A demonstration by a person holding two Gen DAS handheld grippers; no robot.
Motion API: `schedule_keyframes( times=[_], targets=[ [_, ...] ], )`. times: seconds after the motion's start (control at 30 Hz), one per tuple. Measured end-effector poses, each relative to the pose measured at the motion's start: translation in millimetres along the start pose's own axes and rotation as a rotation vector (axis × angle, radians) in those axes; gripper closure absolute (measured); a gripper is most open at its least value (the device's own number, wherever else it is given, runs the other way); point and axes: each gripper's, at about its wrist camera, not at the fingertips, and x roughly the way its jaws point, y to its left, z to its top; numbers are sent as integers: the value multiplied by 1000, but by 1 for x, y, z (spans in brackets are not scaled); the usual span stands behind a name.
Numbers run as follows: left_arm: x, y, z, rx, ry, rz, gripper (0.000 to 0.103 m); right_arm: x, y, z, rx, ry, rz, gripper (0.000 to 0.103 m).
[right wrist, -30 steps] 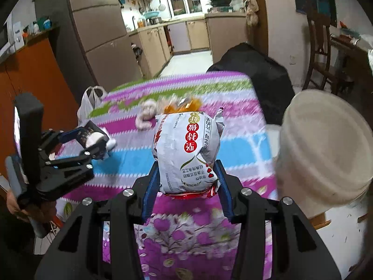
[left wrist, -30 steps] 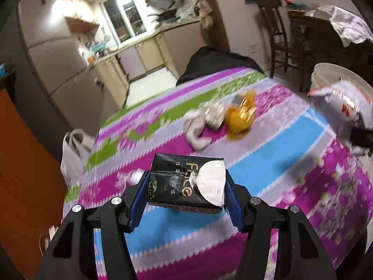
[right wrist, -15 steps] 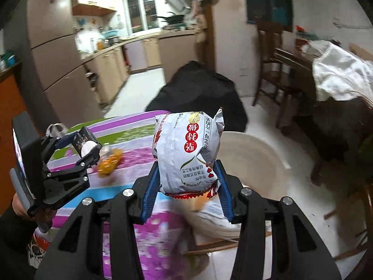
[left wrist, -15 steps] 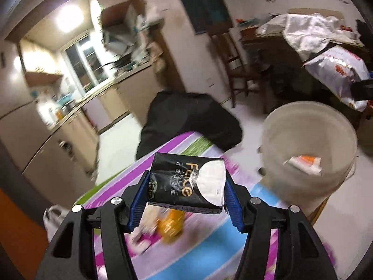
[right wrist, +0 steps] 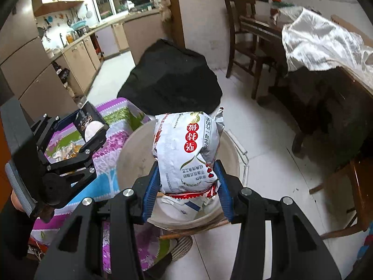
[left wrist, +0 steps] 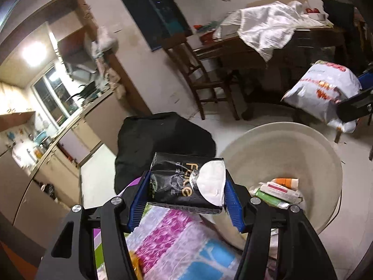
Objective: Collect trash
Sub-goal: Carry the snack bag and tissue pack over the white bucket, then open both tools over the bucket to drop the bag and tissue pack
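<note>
Both loaded grippers beside bucket [right wrist: 130,144]

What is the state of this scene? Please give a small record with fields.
left hand-held gripper: shut on black tissue pack, over the table edge
right hand-held gripper: shut on white snack bag, above the bucket
bucket: beige, on the floor beside the table, some wrappers inside
table: colourful striped cloth, some litter remains
</note>
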Motion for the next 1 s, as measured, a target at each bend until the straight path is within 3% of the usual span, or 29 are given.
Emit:
schedule_keyframes(
  times=[0.43, 1.0],
  targets=[
    [46, -28, 21, 34, 34, -130, 42, 20, -13, 1, 26, 70, -37, 59],
    [74, -35, 8, 62, 93, -239, 42, 45, -20, 10, 34, 133, -42, 59]
  ],
)
